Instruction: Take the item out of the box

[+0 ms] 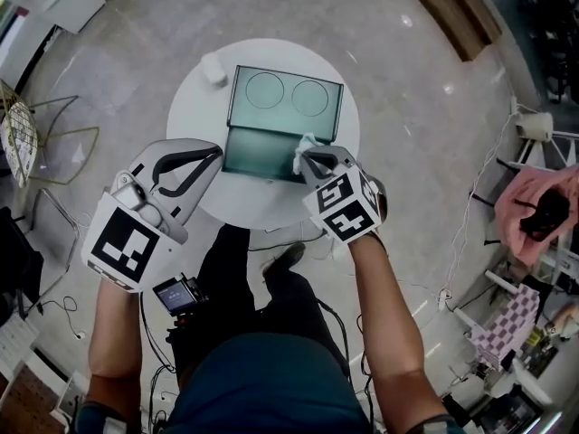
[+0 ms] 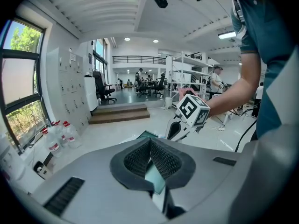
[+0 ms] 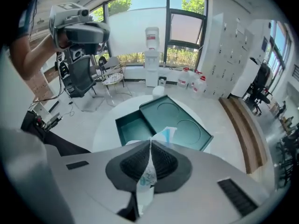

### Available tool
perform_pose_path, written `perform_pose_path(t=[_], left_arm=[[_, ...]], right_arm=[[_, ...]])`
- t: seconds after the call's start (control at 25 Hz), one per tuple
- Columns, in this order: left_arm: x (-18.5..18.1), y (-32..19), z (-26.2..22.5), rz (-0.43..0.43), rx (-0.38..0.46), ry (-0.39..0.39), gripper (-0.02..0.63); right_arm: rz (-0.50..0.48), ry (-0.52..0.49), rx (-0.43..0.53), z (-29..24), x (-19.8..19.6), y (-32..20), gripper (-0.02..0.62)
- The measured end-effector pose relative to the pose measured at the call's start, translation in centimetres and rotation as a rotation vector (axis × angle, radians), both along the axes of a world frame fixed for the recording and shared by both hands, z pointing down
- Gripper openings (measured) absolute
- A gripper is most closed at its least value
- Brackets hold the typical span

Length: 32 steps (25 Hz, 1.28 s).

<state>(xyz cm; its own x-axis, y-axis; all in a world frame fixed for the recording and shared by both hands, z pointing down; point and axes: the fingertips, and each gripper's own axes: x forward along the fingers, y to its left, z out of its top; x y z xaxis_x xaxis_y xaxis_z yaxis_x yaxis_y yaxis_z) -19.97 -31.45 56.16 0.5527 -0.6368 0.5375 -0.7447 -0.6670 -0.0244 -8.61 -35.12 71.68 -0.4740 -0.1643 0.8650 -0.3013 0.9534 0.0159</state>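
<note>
1. Open box (image 1: pixel 258 150) on round table (image 1: pixel 194 107). The lid (image 1: pixel 285 98) lies flat, joined along box's far edge. Bare tabletop left and right of box, a narrow strip only at box's near edge.
2. Over box's near right corner: right claw (image 1: pixel 306 158), clamped tight on packet (image 1: pixel 304 143). Packet white with blue print, lifted clear of box, sticking out past the pads (image 3: pixel 163 162) at both ends.
3. Just outside box's near left corner: left claw (image 1: pixel 215 152), jaws closed on nothing, teal of box seen through the gap below the pads (image 2: pixel 135 158). Cannot tell if touching box wall.
4. Open air above box and lid apart from right claw; floor open all round beyond box's table.
5. Count: one box, one lid with two round recesses, one packet, two claws, one white lump (image 1: pixel 213 69).
6. Lump on table just left of lid's far left corner, well apart from both claws.
7. Wire chair (image 1: pixel 54 138) on floor well left of box. Wooden bench (image 1: pixel 452 7) far right beyond box. Cable (image 1: pixel 466 233) trailing on floor right of box. Pink cloth (image 1: pixel 534 206) further right still.
8. Person's legs (image 1: pixel 262 278) at box's near side.
</note>
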Motion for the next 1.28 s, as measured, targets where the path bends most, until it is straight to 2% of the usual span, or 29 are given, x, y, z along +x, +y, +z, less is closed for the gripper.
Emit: perform_pose_path(t=[0.2, 0.72, 1.12, 1.28], left_arm=[[0.7, 0.9, -3.4, 0.01, 0.028, -0.007, 0.02], [5.6, 4.0, -13.4, 0.046, 0.103, -0.024, 0.02], [8.4, 7.8, -20.3, 0.06, 0.161, -0.02, 0.02], [9.8, 9.2, -22.6, 0.069, 0.184, -0.021, 0.02]], right_arm=[[0.046, -0.084, 0.025, -5.9, 0.7, 0.6, 0.041], [0.151, -0.277, 0.131, -22.0, 6.5, 3.1, 0.041], [0.175, -0.464, 0.212, -34.6, 9.3, 7.2, 0.041], [0.155, -0.572, 0.291, -39.5, 10.6, 8.9, 0.04]])
